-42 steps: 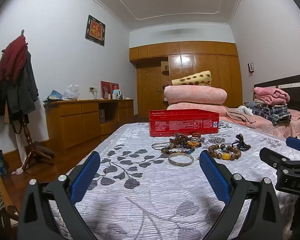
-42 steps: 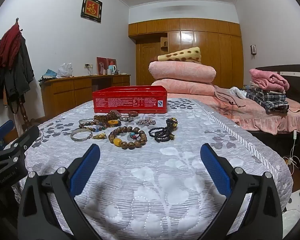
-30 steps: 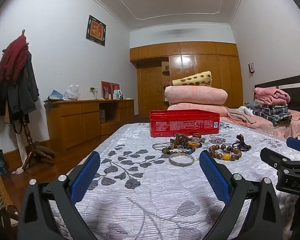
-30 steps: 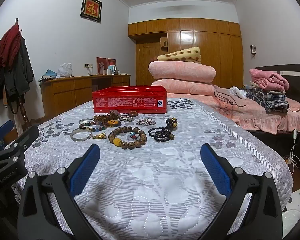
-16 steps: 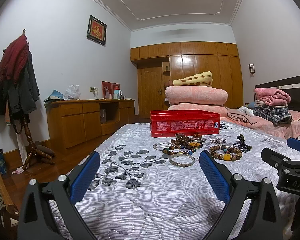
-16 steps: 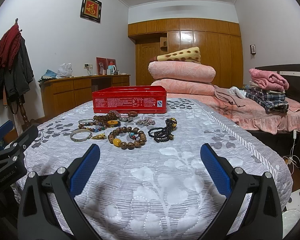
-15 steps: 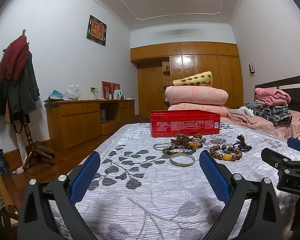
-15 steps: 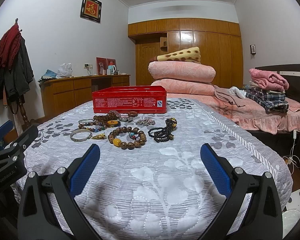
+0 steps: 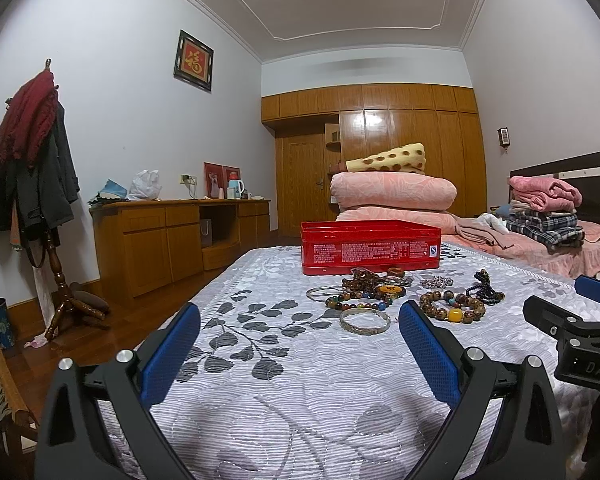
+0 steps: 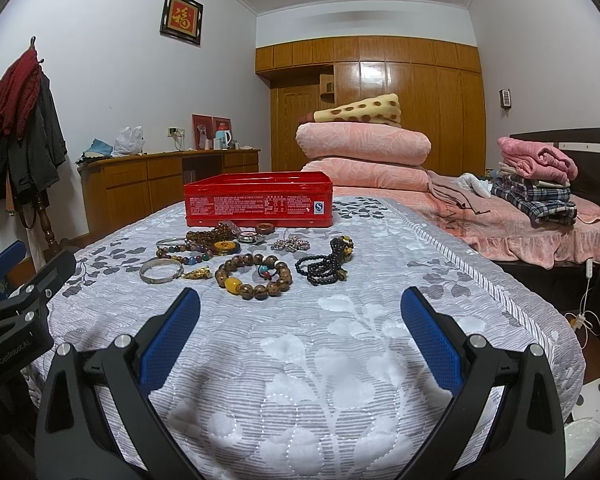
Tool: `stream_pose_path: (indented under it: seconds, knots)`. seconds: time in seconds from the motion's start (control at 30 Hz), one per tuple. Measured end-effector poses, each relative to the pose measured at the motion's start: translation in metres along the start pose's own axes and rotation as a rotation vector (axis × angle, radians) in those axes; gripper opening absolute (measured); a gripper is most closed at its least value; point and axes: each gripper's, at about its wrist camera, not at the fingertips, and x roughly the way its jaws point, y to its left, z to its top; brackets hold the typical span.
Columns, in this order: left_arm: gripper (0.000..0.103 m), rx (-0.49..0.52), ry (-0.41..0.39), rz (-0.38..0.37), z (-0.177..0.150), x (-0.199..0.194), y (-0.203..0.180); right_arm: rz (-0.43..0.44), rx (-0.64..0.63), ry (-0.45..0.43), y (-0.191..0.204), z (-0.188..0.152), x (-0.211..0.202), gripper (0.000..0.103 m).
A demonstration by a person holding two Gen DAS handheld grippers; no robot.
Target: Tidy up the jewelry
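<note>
Several pieces of jewelry lie on a grey leaf-patterned bedspread (image 9: 300, 380) (image 10: 340, 352) in front of an open red tin box (image 9: 370, 246) (image 10: 258, 200). Nearest are a silver bangle (image 9: 364, 320) (image 10: 161, 270), a brown bead bracelet with a yellow bead (image 9: 452, 307) (image 10: 254, 276) and a black bead string (image 10: 326, 266). My left gripper (image 9: 298, 346) is open, low over the spread, short of the bangle. Just as wide open is my right gripper (image 10: 300, 328), short of the brown bracelet. Neither holds anything. Each gripper shows at the edge of the other's view.
Folded pink quilts (image 10: 364, 148) and stacked clothes (image 10: 536, 184) lie on a second bed behind. A wooden dresser (image 9: 172, 240) lines the left wall, with a coat stand (image 9: 32, 184) beside it. The bedspread's right edge drops to the floor (image 10: 572, 320).
Both views have shifted very slightly forward toward the jewelry. Neither gripper's opening has changed and nothing on the bed has moved.
</note>
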Motion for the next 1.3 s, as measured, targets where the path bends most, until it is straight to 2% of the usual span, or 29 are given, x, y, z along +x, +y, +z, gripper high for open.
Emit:
stream_pose_path:
  seconds: [1.3]
  knots:
    - [0.097, -0.001, -0.002, 0.001, 0.0004, 0.0009, 0.0031, 0.0, 0.0, 0.001, 0.0001, -0.0002, -0.0005, 0.097]
